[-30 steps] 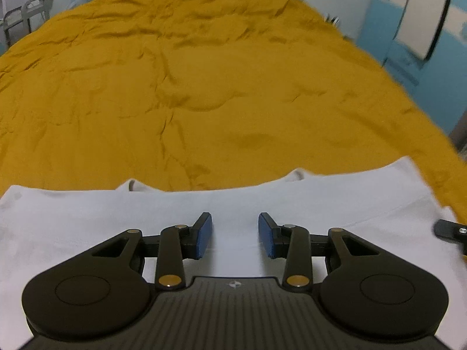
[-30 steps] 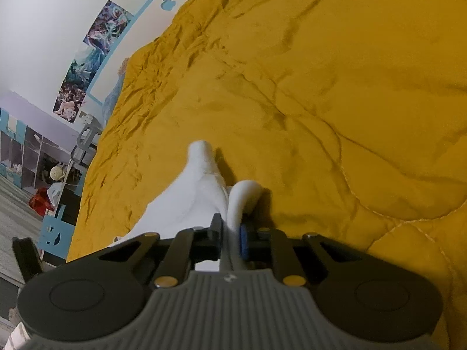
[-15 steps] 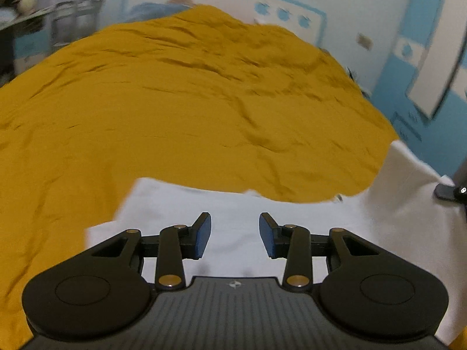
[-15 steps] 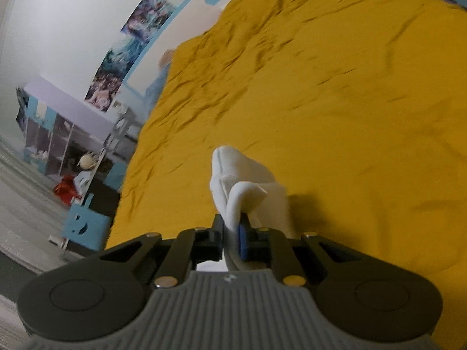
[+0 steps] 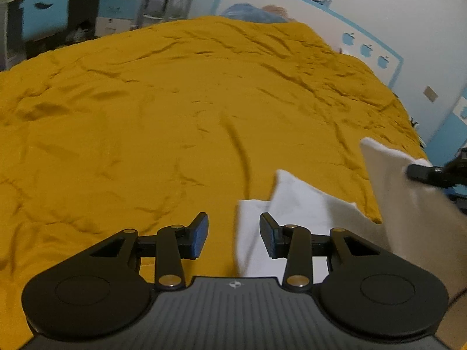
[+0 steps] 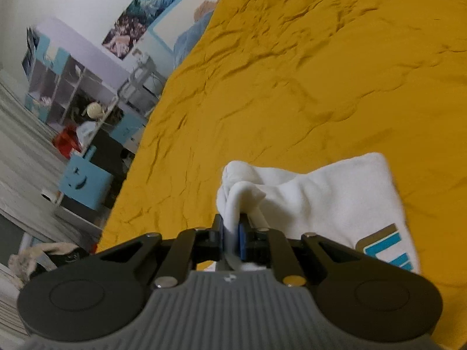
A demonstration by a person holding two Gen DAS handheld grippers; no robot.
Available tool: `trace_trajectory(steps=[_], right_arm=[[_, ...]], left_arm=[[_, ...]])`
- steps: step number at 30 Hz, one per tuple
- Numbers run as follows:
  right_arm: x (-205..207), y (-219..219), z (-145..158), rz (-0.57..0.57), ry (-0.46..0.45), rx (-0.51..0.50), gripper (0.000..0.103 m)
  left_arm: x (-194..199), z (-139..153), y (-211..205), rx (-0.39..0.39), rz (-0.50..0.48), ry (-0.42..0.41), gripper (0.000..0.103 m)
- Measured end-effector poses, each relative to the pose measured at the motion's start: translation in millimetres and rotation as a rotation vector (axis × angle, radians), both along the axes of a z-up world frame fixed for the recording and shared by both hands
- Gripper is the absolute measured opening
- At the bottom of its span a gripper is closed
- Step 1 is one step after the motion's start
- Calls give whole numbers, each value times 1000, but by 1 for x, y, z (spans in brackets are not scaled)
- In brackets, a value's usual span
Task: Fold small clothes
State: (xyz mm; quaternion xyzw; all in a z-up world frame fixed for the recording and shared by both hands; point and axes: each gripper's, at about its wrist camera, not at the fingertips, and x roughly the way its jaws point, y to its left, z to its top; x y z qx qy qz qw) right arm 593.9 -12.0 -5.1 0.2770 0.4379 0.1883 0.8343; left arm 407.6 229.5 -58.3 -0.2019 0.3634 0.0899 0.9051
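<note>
On the yellow bedspread (image 5: 175,134), the closed right gripper (image 6: 232,234) has lifted the white garment (image 6: 327,198) off its near edge, folding it over; the left gripper (image 5: 233,233) has swung aside, open and empty.

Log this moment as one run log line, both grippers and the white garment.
left gripper: open, empty | right gripper: shut on white garment, edge lifted | yellow bedspread: under garment

Both wrist cameras look steeply down, close over the shared yellow bedspread (image 5: 175,122) and white garment (image 6: 335,198).
</note>
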Motion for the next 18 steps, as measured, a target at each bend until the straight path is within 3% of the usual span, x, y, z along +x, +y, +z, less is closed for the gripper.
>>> trace_trajectory(steps=[9,18], right_arm=[[13,102,-45,69,49,-128,5],[21,122,-85,118,96,-195,6]], left_arm=[[-25,-14,36,-69,34,-3,47],[-36,-19,51,-148,23,1,47]])
